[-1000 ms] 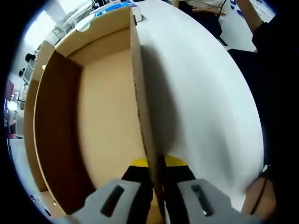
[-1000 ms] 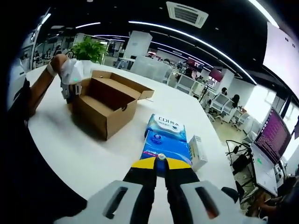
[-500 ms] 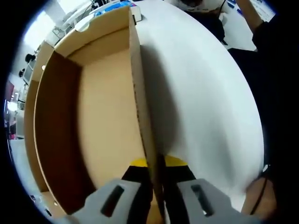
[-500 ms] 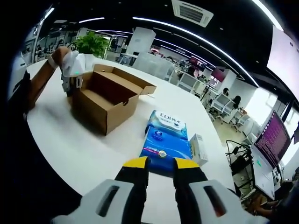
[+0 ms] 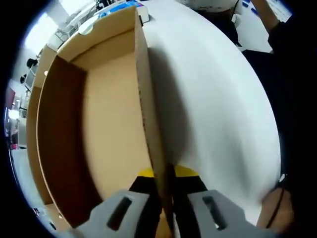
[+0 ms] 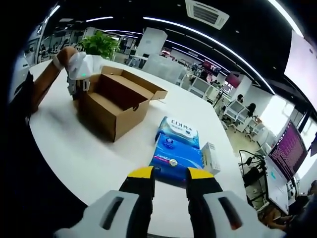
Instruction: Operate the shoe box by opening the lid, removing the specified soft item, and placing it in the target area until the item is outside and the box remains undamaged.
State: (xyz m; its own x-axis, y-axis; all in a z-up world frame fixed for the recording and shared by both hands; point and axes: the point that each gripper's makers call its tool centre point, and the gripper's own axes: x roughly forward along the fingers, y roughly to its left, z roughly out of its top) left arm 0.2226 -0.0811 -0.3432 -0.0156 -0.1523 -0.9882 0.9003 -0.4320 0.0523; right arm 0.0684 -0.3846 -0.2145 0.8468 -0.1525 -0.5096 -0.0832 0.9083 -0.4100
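Note:
The open brown shoe box (image 6: 115,103) stands on the white table (image 6: 89,158), its lid folded back. Its inside (image 5: 109,124) looks bare in the left gripper view. My left gripper (image 5: 163,174) is shut on the box's side wall (image 5: 148,114), one jaw on each side of it; it shows at the box's far end (image 6: 77,84) in the right gripper view. A blue soft pack (image 6: 176,157) lies on the table outside the box, next to a second blue-and-white pack (image 6: 179,131). My right gripper (image 6: 168,174) stands open just short of the blue pack, nothing between its jaws.
A small white carton (image 6: 210,157) lies right of the packs. A green plant (image 6: 101,44) stands beyond the box. Desks, a monitor (image 6: 288,148) and seated people fill the office behind. A person's sleeve (image 5: 292,99) borders the table.
My right gripper has opened and drawn back a little from the blue pack, which stays on the table. The left gripper keeps its hold on the box wall.

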